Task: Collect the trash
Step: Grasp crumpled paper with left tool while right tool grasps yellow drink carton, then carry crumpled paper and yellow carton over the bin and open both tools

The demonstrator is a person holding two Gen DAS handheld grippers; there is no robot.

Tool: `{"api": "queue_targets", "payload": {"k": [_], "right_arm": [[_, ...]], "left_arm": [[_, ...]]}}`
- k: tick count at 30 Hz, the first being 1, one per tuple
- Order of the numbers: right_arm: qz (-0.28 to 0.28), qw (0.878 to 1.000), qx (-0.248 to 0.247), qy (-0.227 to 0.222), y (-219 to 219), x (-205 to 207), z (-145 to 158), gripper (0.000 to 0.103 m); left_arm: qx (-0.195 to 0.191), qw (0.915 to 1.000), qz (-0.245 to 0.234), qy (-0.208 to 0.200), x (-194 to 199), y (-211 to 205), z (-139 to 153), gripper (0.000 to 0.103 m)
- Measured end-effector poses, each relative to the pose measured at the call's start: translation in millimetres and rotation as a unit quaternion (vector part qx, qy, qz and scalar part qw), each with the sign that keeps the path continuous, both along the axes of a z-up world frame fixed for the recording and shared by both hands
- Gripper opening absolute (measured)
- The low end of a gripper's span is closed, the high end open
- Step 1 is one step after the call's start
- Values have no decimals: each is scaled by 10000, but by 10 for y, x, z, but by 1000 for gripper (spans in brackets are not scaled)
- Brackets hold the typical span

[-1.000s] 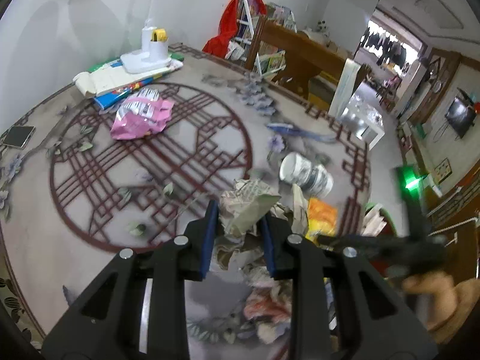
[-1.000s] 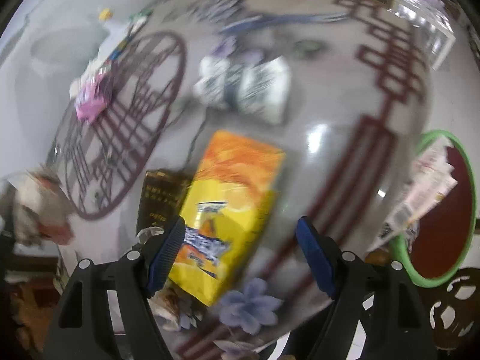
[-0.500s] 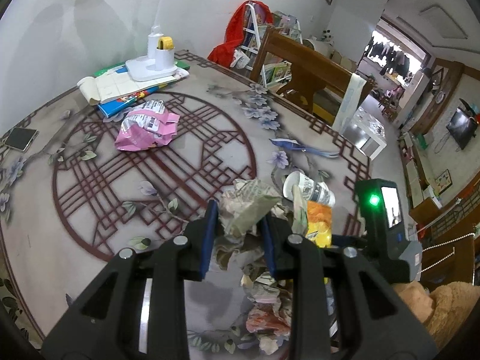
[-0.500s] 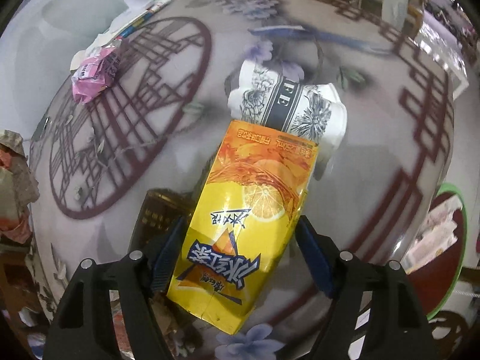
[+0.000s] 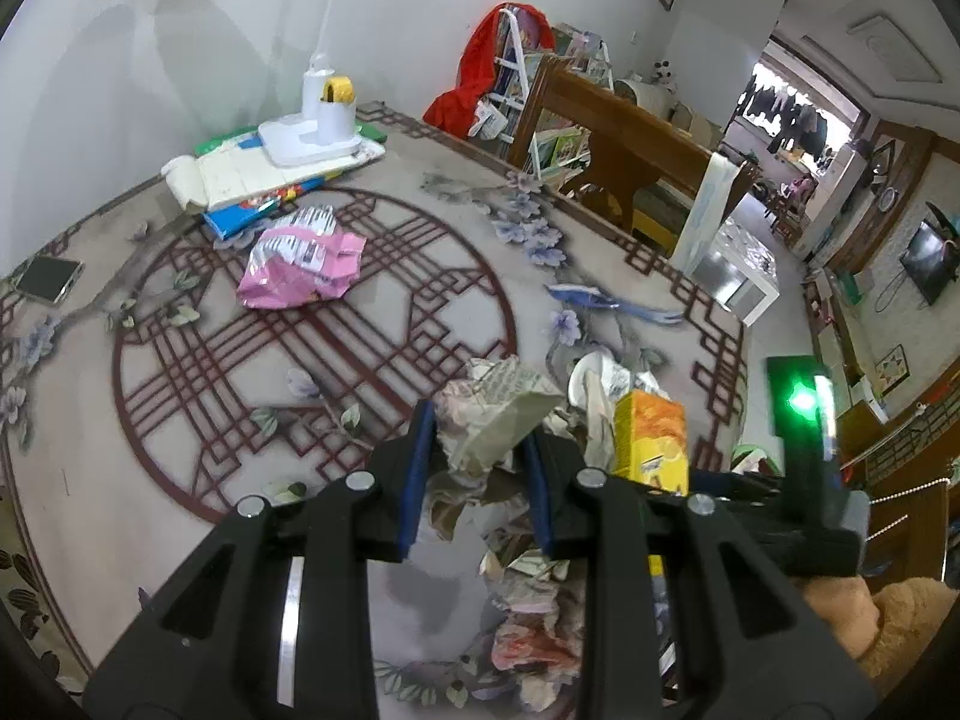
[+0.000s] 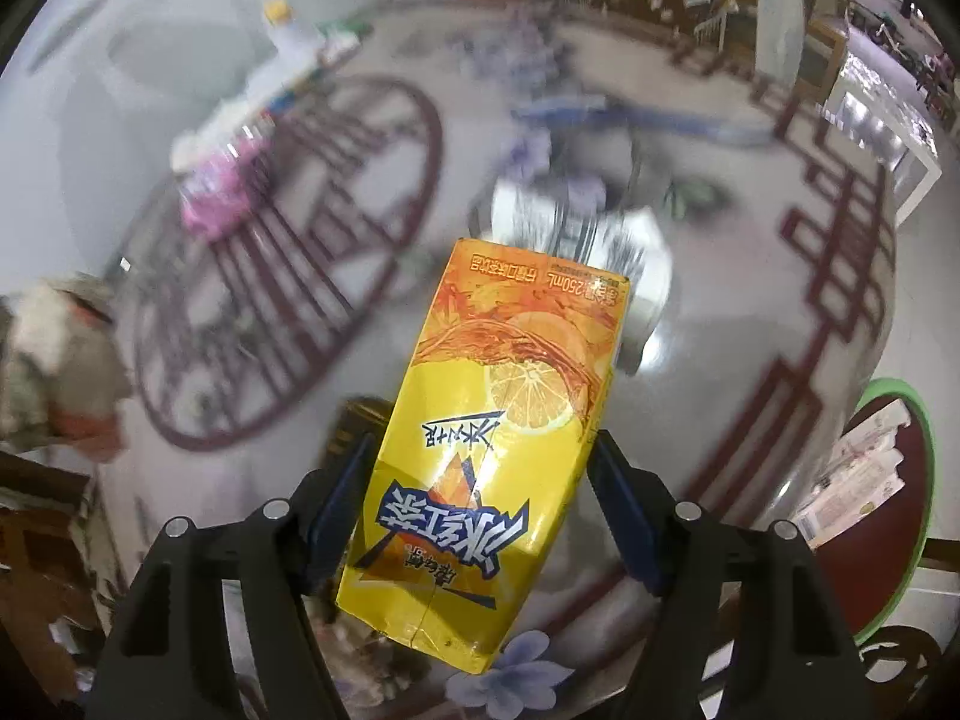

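— What's the left gripper [image 5: 477,450] got?

— It's clenched on a crumpled wad of paper [image 5: 498,414], pinched between its blue pads. More scrunched scraps [image 5: 534,630] lie on the table [image 5: 180,480] just below it.

— And the right one?

— The right gripper [image 6: 480,504] has a yellow iced-tea carton [image 6: 498,420] between its fingers, pads against both sides, so it's grasping the carton, which looks lifted off the table. It sticks out ahead of the gripper, bottom end farthest.

— Anything beyond it?

— A patterned paper cup [image 6: 576,234] on its side, right past the carton's far end, though blurred. Further off to the gripper's left, a pink wrapper [image 5: 300,264]. To its right, low down, a green-rimmed bin [image 6: 900,516] with papers inside.
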State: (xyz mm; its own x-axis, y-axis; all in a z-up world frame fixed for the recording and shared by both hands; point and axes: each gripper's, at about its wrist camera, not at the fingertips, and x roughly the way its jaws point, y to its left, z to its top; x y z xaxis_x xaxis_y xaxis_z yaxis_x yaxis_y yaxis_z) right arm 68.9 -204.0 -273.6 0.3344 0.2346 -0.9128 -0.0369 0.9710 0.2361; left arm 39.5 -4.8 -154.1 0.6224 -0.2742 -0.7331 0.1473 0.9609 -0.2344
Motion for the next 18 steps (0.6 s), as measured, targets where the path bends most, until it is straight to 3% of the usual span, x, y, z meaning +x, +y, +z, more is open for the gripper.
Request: {"api": "queue_targets", "payload": {"k": [8,18], "right_arm": [[-248,9956,250,-872,-306,-162,714,70],[-195,9779,162,-2074,-490,-504,1553,70]], "left_arm": [[24,9986,-189,-492,-53,-232,428,28],[58,9929,-427,-1107,-232,-543,868,28]]}}
